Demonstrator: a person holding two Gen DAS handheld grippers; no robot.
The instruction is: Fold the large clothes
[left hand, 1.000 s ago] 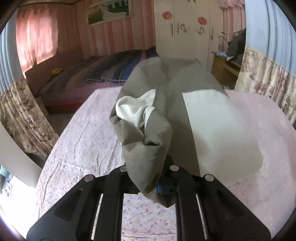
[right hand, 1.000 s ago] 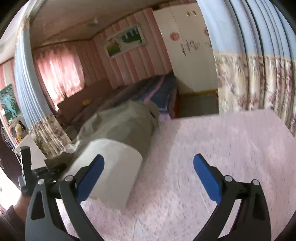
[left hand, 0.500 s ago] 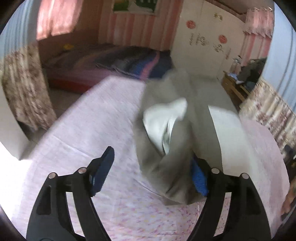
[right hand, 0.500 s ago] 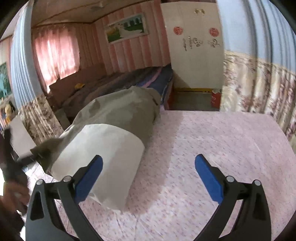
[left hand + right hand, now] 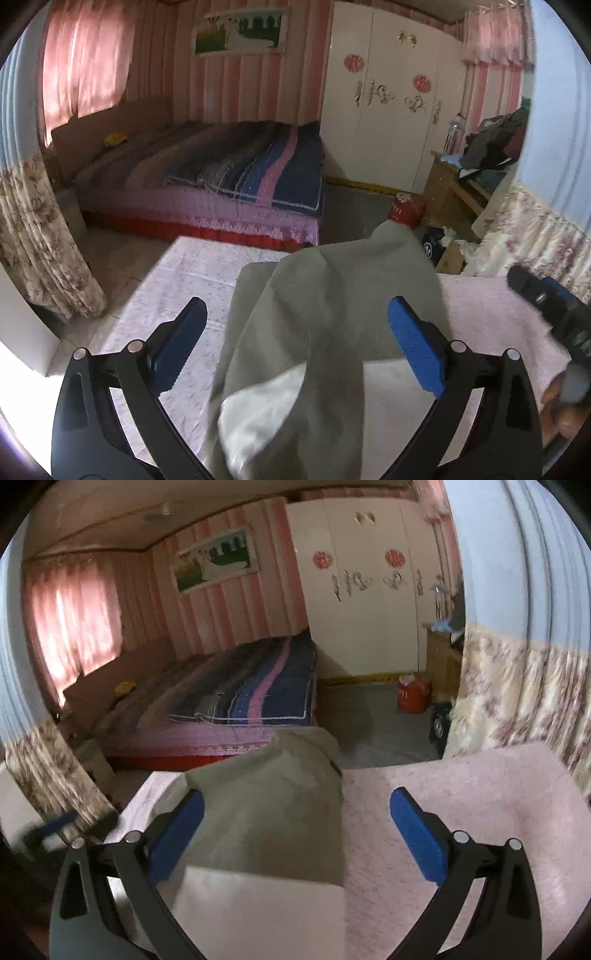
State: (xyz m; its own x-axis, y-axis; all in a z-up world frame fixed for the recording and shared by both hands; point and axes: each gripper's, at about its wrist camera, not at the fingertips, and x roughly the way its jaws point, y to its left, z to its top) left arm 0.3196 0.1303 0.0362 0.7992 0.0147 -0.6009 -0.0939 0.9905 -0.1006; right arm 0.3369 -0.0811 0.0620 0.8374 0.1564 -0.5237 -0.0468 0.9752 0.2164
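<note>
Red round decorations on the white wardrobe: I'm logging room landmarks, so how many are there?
2. One red round decoration sits on the upper left door of the wardrobe; the other is to its right, slightly lower. No more show in either view.

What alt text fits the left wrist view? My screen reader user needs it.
The open left gripper hovers over a grey-green garment with a white lining, lying on a pink floral sheet. Beyond it are a striped bed and a white wardrobe.

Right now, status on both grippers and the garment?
Left gripper open, empty. Right gripper open, empty. Grey garment lying loose on the pink sheet, part-folded, white lining showing. Nothing blocking.
</note>
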